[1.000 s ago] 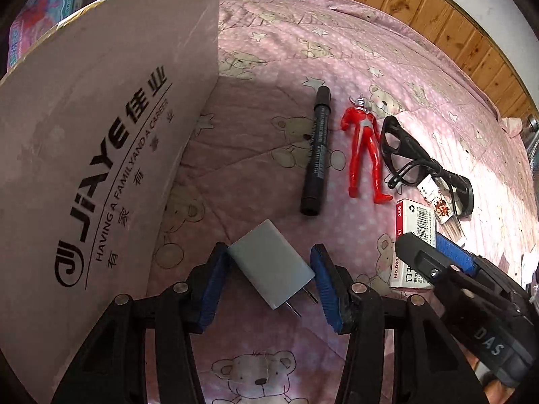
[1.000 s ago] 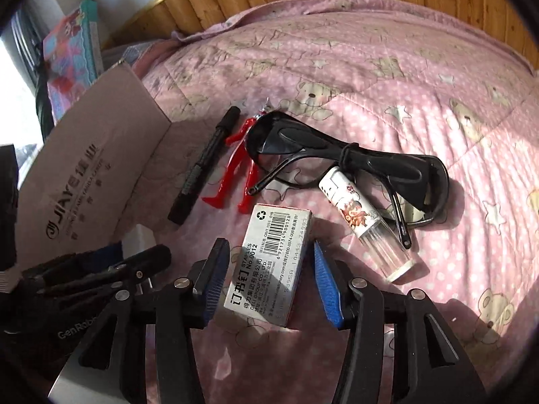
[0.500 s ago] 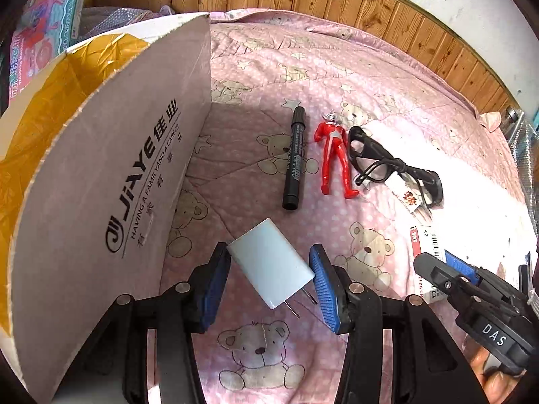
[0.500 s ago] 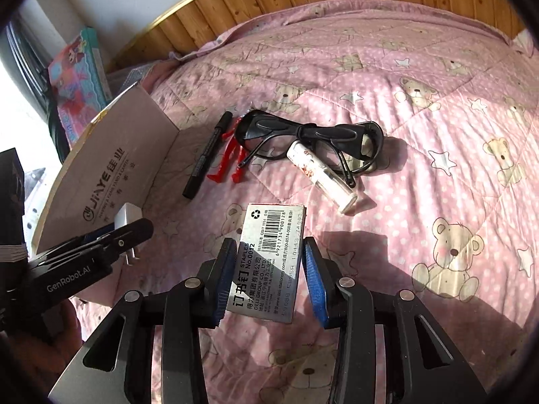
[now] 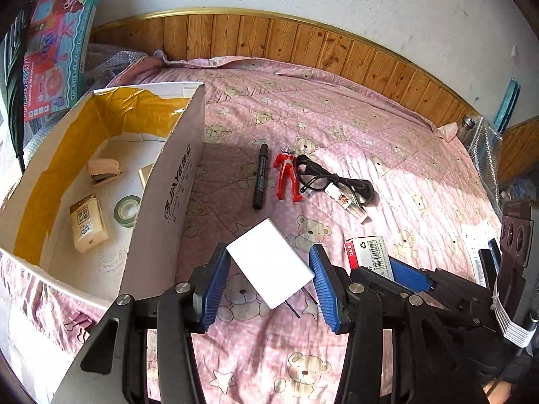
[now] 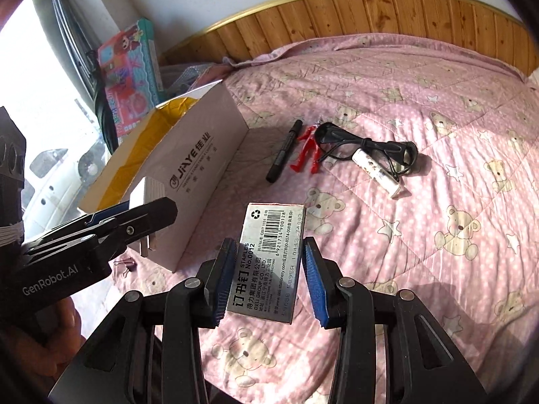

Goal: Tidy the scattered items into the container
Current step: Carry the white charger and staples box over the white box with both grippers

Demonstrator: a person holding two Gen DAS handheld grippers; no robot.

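Observation:
My left gripper (image 5: 269, 279) is shut on a white plug adapter (image 5: 269, 261), held in the air right of the open cardboard box (image 5: 168, 195). The box holds a pink stapler (image 5: 102, 171), a tissue pack (image 5: 87, 222) and a tape roll (image 5: 128, 210). My right gripper (image 6: 267, 279) is shut on a grey staples box (image 6: 269, 262), lifted above the pink bedspread (image 6: 438, 235). On the bedspread lie a black marker (image 5: 260, 176), a red toy figure (image 5: 286, 176), black glasses (image 5: 333, 180) and a small white tube (image 5: 345, 202).
A wooden headboard (image 5: 303, 43) runs along the far side of the bed. A colourful toy box (image 5: 50, 47) stands behind the cardboard box. A small binder clip (image 6: 124, 266) lies by the box's near corner. A hand (image 6: 50, 336) holds the left gripper.
Both grippers have risen from the bedspread with their items. The left one now looks down into the open box, and the staples box has left the bed.

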